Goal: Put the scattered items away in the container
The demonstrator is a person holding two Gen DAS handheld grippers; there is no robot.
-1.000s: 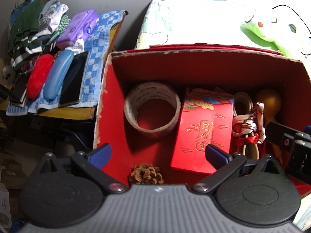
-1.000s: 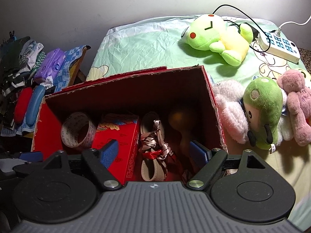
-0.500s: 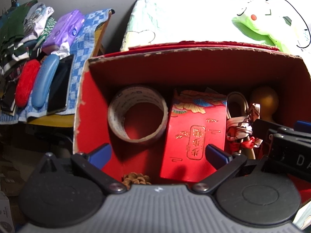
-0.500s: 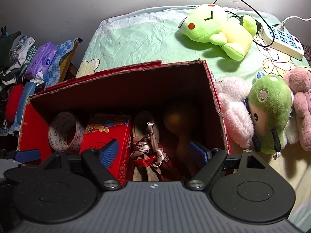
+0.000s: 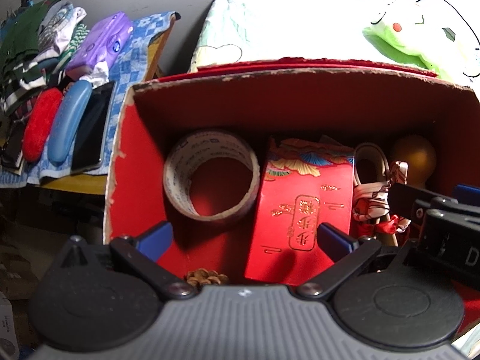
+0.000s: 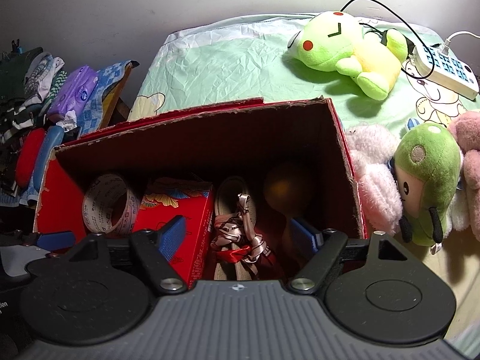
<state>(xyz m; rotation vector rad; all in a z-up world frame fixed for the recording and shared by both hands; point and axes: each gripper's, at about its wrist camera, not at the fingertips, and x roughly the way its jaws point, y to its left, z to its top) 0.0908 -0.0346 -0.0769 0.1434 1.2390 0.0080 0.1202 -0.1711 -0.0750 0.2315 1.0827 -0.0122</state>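
Left wrist view: left gripper (image 5: pixel 244 237) hangs over the open red cardboard box (image 5: pixel 129 162), jaws apart, nothing between them. Inside the box, left to right: tape roll (image 5: pixel 211 177) on its side, red gift box with gold print (image 5: pixel 303 198) just beside it and touching, a white band with a patterned ribbon (image 5: pixel 375 198) knotted round it, and a brown gourd (image 5: pixel 415 157) in the far right corner. A pine cone (image 5: pixel 207 277) sits on the box floor at the near edge, partly hidden by the gripper body. The right gripper's black frame pokes in from the right, over the ribbon. Outside the box to the left, a side counter with a blue checked cloth (image 5: pixel 129 48) carries a purple tissue pack (image 5: pixel 100 45), a blue case (image 5: pixel 69 121), a red fuzzy case (image 5: pixel 39 126), a dark phone (image 5: pixel 93 129) and folded clothes (image 5: pixel 33 48). Behind the box, bed with a green frog plush (image 5: pixel 411 42). Right wrist view: right gripper (image 6: pixel 240 234) also over the box (image 6: pixel 345 156), jaws apart, empty, the ribbon bundle (image 6: pixel 240 231) below and between them. Tape roll (image 6: pixel 111 207), gift box (image 6: pixel 180 210), gourd (image 6: pixel 285 189) in the same row. On the bed (image 6: pixel 225 66): frog plush (image 6: pixel 345 45), white power strip (image 6: pixel 441 69), a second green plush (image 6: pixel 426 177) against a white fluffy toy (image 6: pixel 375 174), pink plush (image 6: pixel 468 153) at the edge.
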